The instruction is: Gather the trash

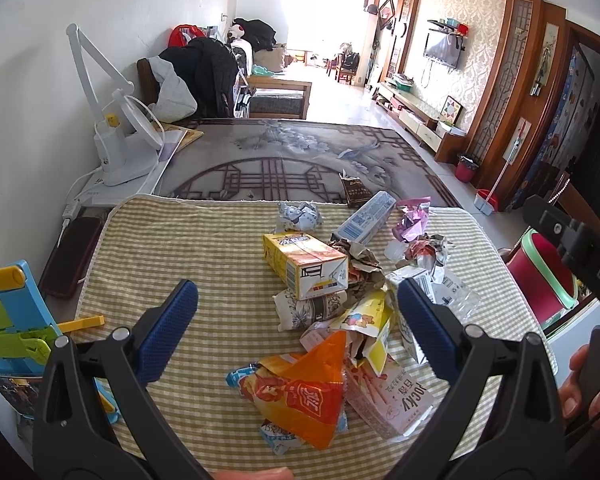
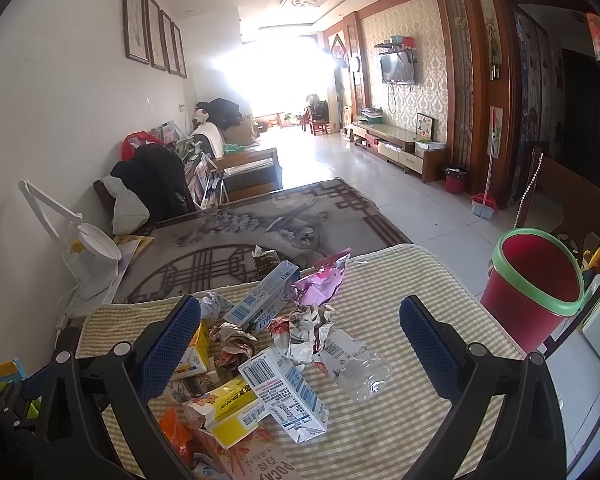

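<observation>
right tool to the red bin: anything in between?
Right wrist view: only bare checked cloth and its edge, then a gap of floor, lie between the right tool and the red bin. The clear bottle sits between the fingers, not on that stretch.

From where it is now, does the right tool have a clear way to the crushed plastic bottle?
Probably yes. The right tool is open and empty, and the crushed plastic bottle lies uncovered on the checked cloth at the pile's right edge, between its fingers.

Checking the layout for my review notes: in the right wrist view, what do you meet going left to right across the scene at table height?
White desk lamp → yellow carton → blue-and-white milk carton → clear plastic bottle → red bin.
</observation>
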Action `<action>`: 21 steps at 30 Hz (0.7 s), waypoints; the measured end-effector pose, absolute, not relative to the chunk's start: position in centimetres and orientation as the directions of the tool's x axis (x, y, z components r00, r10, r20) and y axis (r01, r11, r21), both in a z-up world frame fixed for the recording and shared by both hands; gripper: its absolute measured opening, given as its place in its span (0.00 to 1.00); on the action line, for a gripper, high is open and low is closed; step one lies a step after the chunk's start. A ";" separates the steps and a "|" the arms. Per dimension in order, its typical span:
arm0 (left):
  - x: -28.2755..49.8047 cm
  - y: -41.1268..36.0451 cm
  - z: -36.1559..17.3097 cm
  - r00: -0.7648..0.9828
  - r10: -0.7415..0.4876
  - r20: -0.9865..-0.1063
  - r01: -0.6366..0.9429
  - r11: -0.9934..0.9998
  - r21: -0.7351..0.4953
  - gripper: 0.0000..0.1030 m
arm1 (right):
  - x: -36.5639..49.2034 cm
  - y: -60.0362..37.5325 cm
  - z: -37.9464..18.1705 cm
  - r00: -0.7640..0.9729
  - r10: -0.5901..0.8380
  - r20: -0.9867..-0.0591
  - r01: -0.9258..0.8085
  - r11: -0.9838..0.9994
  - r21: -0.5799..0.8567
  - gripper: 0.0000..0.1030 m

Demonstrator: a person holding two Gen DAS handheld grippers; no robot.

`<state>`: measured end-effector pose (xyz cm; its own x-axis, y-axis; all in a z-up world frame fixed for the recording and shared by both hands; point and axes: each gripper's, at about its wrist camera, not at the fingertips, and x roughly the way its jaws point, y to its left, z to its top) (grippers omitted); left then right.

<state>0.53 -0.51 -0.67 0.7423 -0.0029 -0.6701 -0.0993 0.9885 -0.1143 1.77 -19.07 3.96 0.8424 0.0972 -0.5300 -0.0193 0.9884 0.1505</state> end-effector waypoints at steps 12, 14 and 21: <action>0.7 -0.4 -0.8 0.740 -0.002 -0.673 -0.102 0.988 -0.115 0.95 | 1.9 -19.1 3.9 0.839 0.101 -0.535 -0.021 0.988 0.154 0.93; 0.8 -0.4 -0.8 0.740 -0.002 -0.673 -0.102 0.988 -0.116 0.95 | 1.9 -19.0 4.0 0.835 0.105 -0.539 -0.025 0.988 0.154 0.93; 0.8 -0.4 -0.8 0.740 -0.002 -0.673 -0.103 0.988 -0.116 0.95 | 2.0 -19.0 3.9 0.834 0.106 -0.542 -0.027 0.988 0.152 0.93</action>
